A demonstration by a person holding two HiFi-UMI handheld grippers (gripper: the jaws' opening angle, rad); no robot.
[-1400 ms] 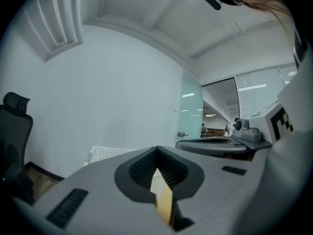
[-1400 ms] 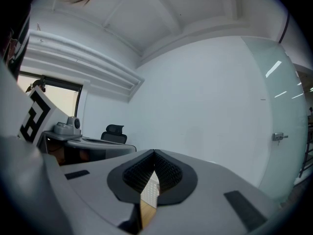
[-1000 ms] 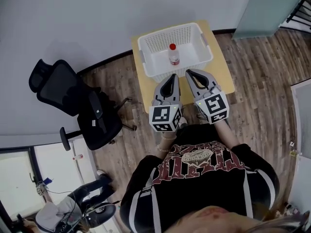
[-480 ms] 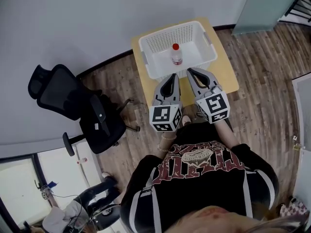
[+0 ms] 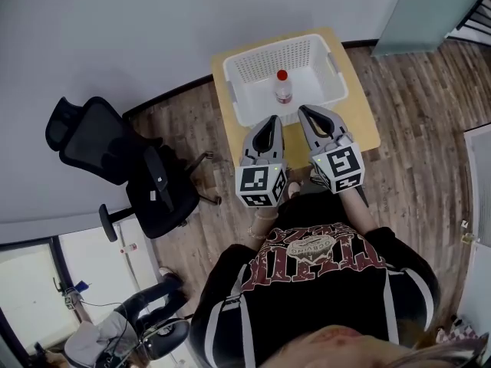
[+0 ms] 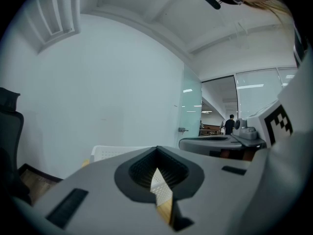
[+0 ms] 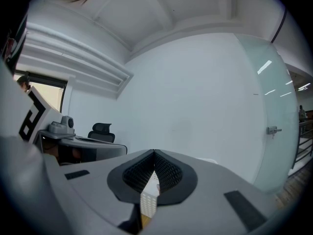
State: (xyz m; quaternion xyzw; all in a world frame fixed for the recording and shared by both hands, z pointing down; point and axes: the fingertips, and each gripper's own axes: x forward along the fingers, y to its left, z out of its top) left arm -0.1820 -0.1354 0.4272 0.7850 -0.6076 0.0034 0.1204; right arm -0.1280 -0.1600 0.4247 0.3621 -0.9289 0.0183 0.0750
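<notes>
Hovering near basket [image 5: 229, 88] rim | left gripper [image 5: 270, 119], right gripper [image 5: 304, 110] closed, empty | bottle [image 5: 282, 87] inside

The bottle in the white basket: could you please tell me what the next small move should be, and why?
Probably open the right gripper and ease it forward over the basket toward the bottle. The bottle stands upright in the basket, untouched. The right gripper and the left gripper both hover short of it, jaws together, with nothing between them.
</notes>
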